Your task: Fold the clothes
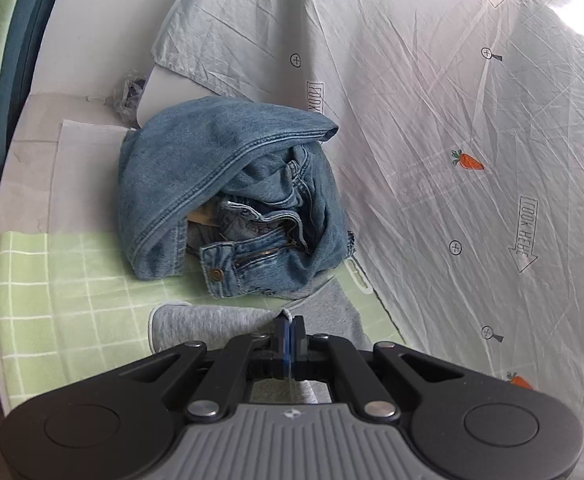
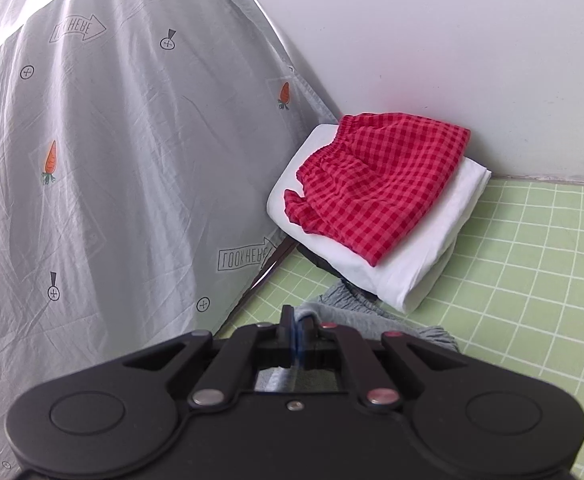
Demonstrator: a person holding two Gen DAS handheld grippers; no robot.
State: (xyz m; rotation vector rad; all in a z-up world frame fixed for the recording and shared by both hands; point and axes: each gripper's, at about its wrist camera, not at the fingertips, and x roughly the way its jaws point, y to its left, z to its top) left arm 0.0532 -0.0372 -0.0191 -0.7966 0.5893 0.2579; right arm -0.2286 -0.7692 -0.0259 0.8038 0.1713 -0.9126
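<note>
My left claw (image 1: pixel 290 322) is pinched tight on a thin edge of the grey garment (image 1: pixel 212 324), jaws closed to almost nothing with only cloth between them. The rest of that garment lies on the green sheet (image 1: pixel 72 300), just in front of the claw. Just beyond it sits the jeans (image 1: pixel 232 200), a loose crumpled heap with the fly open. If I sweep the grey cloth forward for a fold, it could catch the jeans' waistband and drag the heap, or pull the fold crooked.

My right claw (image 2: pixel 297 326) is likewise shut on a bunched bit of the grey garment, its gathered part spreading to the claw's right. Beyond that lies the white stack (image 2: pixel 423 248) with the red check shorts (image 2: pixel 375 184) on top, both folded. Lifting or swinging the grey cloth that way could knock the shorts off or nudge the stack askew.

Both grips hold little cloth. I judge that uneven pull between my hands could slip an edge free, and the grey curtain (image 2: pixel 112 152) near both claws could snag.
</note>
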